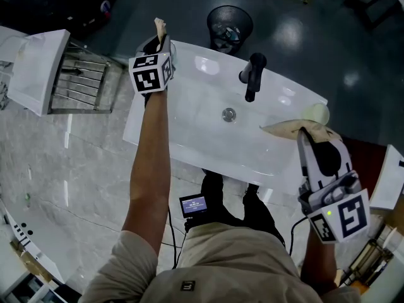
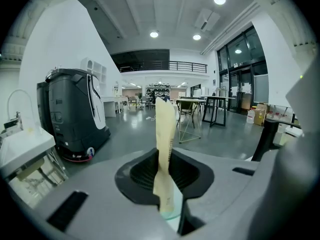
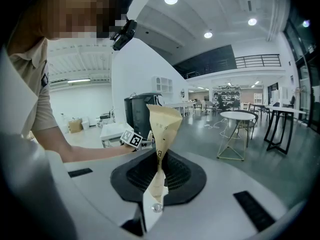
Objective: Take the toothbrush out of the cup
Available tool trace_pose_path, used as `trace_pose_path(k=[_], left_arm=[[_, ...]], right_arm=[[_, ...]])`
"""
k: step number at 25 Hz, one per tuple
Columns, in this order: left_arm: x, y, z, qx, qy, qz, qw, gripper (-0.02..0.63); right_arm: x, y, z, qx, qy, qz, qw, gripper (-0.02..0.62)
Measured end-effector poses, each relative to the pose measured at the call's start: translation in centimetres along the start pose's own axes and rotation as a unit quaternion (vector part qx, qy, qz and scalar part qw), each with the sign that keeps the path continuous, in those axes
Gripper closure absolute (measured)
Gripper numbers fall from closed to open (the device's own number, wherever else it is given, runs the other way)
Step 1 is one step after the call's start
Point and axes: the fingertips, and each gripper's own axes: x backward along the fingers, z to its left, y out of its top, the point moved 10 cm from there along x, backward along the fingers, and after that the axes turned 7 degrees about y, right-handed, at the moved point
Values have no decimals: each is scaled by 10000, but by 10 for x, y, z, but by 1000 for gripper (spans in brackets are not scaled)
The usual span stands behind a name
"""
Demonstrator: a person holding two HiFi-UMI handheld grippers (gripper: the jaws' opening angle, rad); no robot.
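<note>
Left claw [image 2: 167, 204] is clenched on one tan paper strip [image 2: 165, 134] at the washbasin's [image 1: 202, 106] far left corner. Right claw [image 3: 155, 204] pinches one crumpled tan paper [image 3: 162, 124] at its right rim. One black tap [image 1: 252, 74] stands between them. I can't make out the toothbrush.

White basin [image 1: 189, 109] w/ black faucet [image 1: 252, 76], drain [image 1: 228, 114].

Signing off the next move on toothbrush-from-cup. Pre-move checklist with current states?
1. Left gripper shut on flat beige paper strip: ok.
2. Right gripper shut on crumpled tan paper piece: ok.
3. Toothbrush, cup identifiable: cannot tell.
4. Black faucet apart from both grippers: ok.
</note>
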Motion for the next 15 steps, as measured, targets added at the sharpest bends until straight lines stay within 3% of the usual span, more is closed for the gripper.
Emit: trace_pose_path(k=[7,15], left_arm=[[12,8,1,-29,164,-251,9995,571],[65,42,-14,-151,329,-753,9965,574]], right_arm=[[4,-5,-4,17,48,-72,10000,568],[35,-7,-3,117,152,-277,9994,568]])
